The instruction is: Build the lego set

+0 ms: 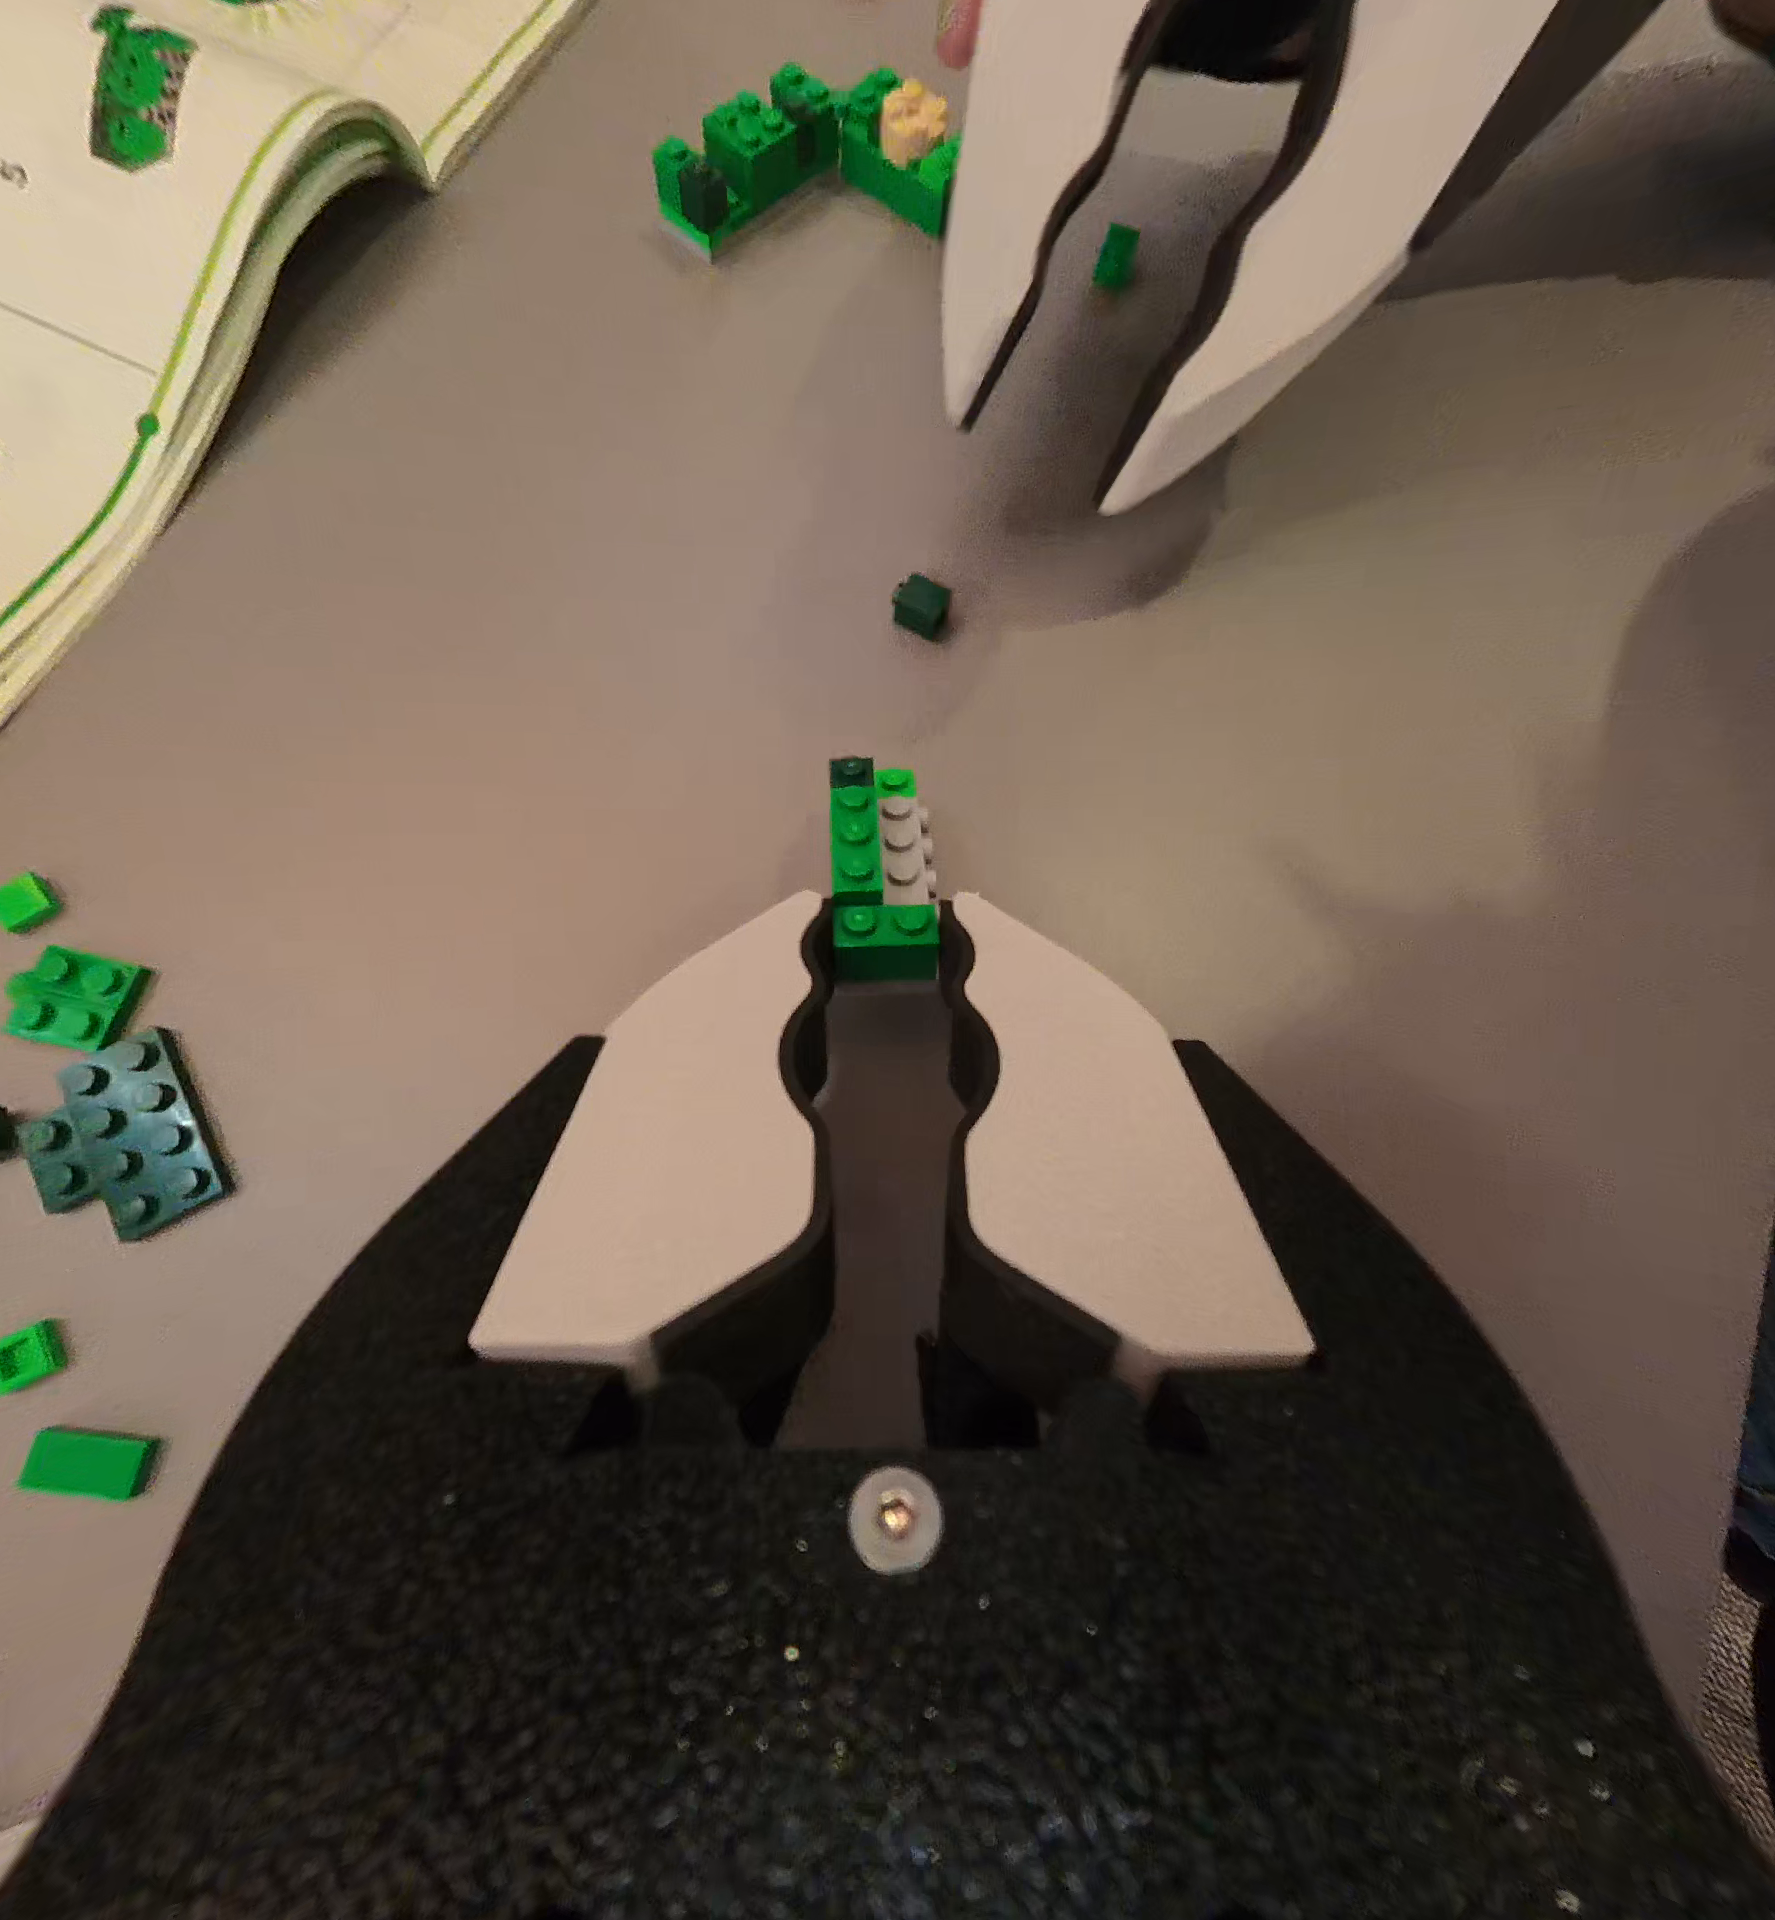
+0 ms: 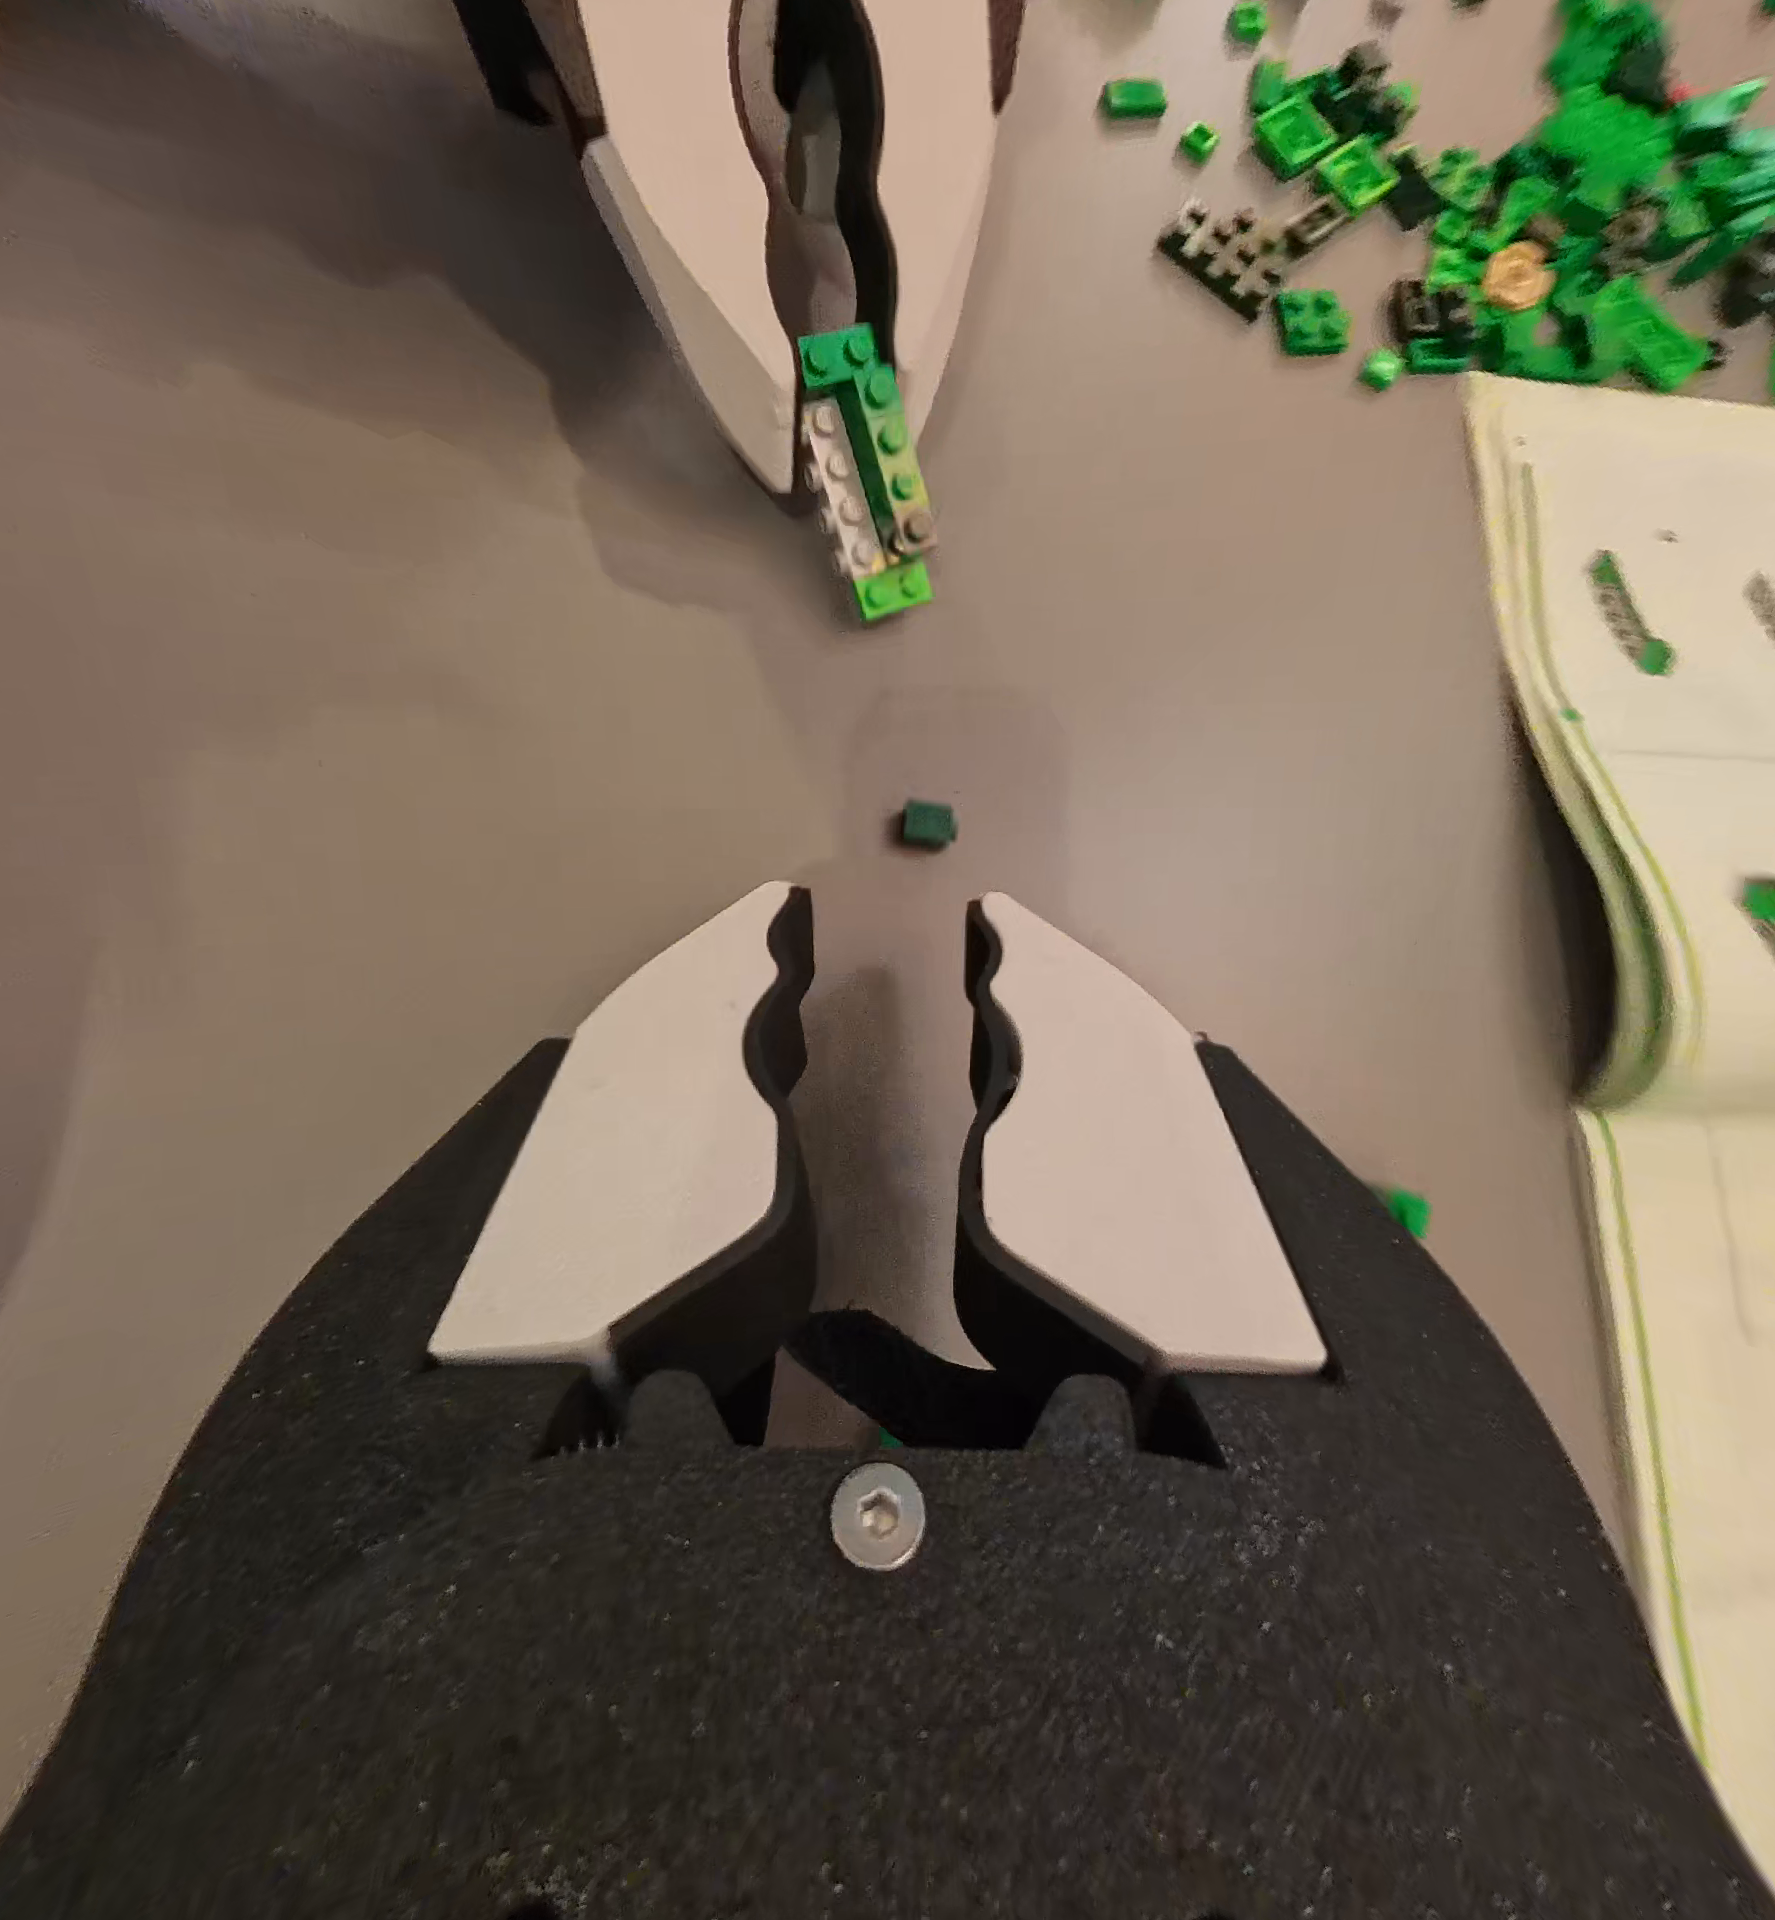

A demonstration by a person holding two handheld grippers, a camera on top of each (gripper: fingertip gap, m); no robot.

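Note:
My left gripper [image 1: 885,914] is shut on a small green and grey brick assembly [image 1: 883,883], held by its near end just above the grey table; it also shows in the right wrist view [image 2: 867,478]. A small dark green brick [image 1: 921,605] lies loose on the table between the two grippers, and it shows just ahead of my right fingertips in the right wrist view [image 2: 929,823]. My right gripper [image 2: 888,904] is open and empty, seen farther off in the left wrist view [image 1: 1044,457].
An open instruction booklet [image 1: 114,312] lies at the left, also in the right wrist view [image 2: 1693,831]. A partly built green model [image 1: 800,156] stands beyond. Loose green plates [image 1: 119,1132] lie at the left; a pile of green pieces [image 2: 1589,208] lies far right. My right fingertips sit around 9 centimeters from my left ones.

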